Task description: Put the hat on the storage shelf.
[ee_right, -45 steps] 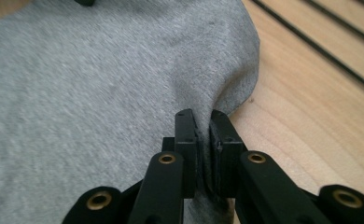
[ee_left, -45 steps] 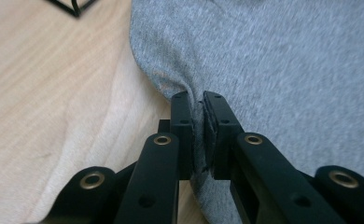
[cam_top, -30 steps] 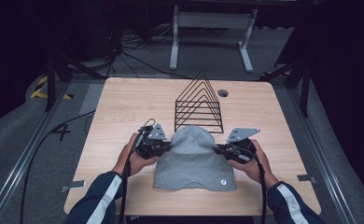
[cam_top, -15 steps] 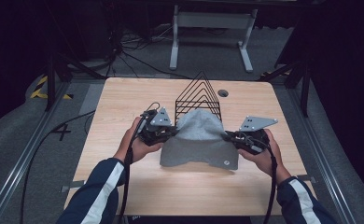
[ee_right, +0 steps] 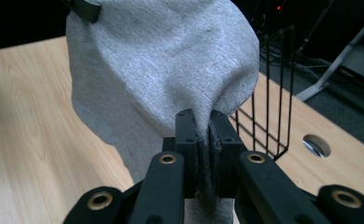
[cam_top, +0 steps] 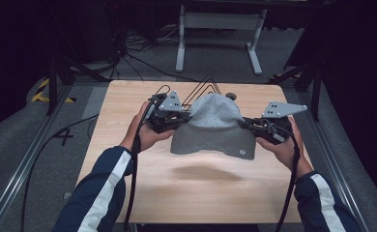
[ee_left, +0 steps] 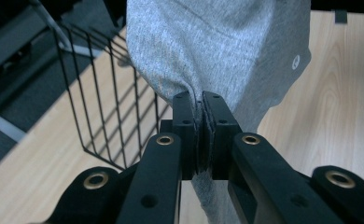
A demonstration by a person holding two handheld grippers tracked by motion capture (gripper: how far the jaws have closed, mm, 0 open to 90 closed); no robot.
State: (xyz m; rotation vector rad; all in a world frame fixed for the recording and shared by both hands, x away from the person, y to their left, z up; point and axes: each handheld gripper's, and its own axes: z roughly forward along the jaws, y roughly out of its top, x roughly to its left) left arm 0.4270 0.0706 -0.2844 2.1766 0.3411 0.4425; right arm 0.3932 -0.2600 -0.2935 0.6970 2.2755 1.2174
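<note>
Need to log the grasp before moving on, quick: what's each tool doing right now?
Left tool: closed, pinching one side of the grey cloth.
Right tool: closed, pinching the cloth's other side; the cloth hangs clear of the table.

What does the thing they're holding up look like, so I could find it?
Look at the wooden table, then between the two grippers above its middle. The grey cloth hangs there, pinched at each side, in front of the black wire rack. It is the one soft thing, with a small round mark near its lower corner.
</note>
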